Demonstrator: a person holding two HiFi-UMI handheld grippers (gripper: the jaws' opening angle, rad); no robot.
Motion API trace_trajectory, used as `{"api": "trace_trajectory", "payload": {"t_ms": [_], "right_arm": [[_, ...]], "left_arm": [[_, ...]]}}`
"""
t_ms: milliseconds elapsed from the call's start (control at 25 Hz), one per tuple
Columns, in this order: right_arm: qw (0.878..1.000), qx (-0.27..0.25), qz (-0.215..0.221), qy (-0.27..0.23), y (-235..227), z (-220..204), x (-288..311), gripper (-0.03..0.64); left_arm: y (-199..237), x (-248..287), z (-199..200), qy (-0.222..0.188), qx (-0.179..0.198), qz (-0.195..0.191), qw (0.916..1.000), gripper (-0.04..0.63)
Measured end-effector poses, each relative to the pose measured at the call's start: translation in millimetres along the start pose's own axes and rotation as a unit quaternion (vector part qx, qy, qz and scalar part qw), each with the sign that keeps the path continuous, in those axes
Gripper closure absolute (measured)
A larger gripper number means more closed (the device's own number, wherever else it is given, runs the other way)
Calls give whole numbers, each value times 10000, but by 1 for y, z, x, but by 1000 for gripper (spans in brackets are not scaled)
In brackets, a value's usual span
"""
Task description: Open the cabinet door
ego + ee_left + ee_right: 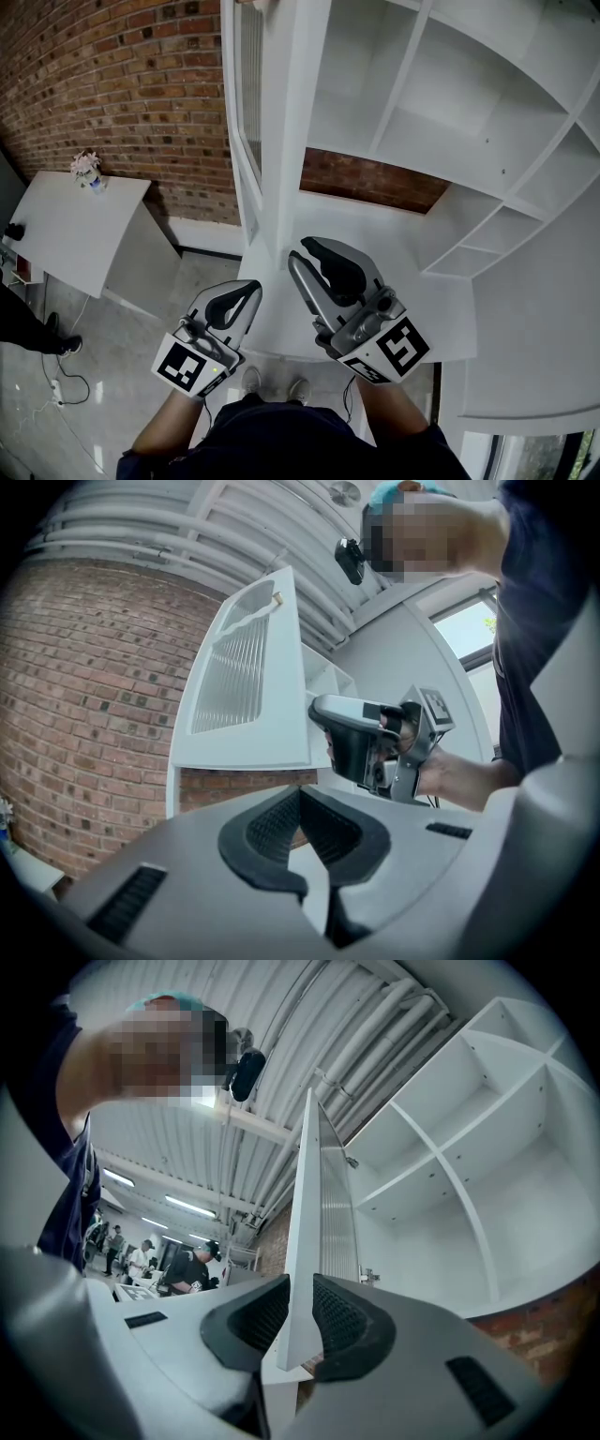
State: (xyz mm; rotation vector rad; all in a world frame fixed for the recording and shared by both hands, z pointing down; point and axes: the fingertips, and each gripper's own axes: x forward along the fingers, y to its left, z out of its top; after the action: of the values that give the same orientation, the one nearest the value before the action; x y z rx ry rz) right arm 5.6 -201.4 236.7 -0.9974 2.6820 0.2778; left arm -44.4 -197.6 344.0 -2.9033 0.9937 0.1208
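As I read progress: cabinet door (281,141) stands swung wide; only letting go left.
Right gripper (300,251): narrow, loosely astride door's edge.
Left gripper (300,794): closed, empty.

cabinet door (270,141) | build: white frame, ribbed glass panel (234,672), small knob (277,599) near one upper corner | state: swung open | pose: upright, edge-on, projecting toward near side | location: left of open white shelf compartments (450,122)
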Motion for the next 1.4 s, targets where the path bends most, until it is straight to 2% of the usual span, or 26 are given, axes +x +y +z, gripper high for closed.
{"api": "trace_trajectory", "payload": {"t_ms": [600,1400], "right_arm": [[9989,151,-373,230,-26,-21,-29,545],[9944,330,-756,657,-46,-53,-32,572]], "left_arm": [[3,19,-3,10,-51,-149,9999,588],[20,39,-12,83,-101,-290,9995,588]]}}
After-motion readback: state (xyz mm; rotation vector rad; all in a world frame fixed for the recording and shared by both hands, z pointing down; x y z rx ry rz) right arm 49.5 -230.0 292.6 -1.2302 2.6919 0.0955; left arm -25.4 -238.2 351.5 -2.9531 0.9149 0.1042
